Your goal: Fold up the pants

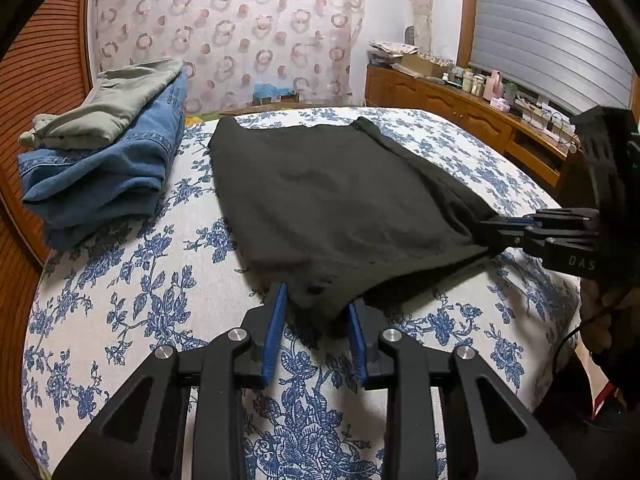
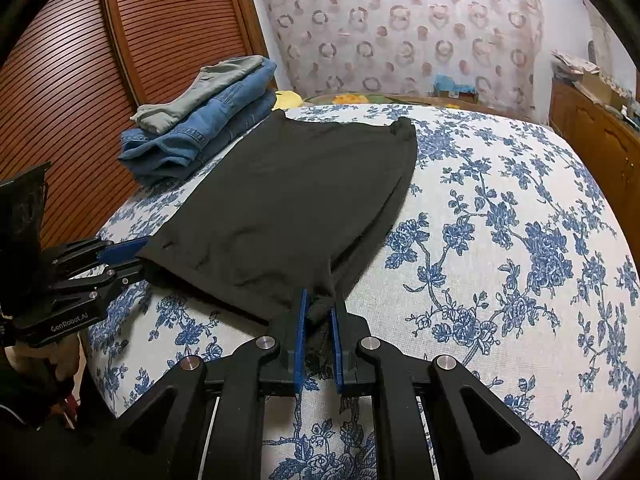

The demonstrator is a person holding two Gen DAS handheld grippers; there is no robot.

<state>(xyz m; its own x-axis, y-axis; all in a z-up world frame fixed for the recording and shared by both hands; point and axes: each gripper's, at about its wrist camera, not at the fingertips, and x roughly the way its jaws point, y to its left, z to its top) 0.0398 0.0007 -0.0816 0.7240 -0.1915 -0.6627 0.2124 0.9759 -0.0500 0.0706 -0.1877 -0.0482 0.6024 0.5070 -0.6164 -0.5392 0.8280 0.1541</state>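
Black pants lie folded flat on the flowered bed, also in the right wrist view. My left gripper has its blue pads on either side of the near left corner of the pants, with cloth between them and a gap left. It shows from the side in the right wrist view. My right gripper is shut on the near right corner, cloth bunched between its pads. It shows from the side in the left wrist view.
A stack of folded blue jeans with a grey-green garment on top sits at the bed's far left, close to the black pants. A wooden slatted door stands left. A cluttered wooden dresser runs along the right.
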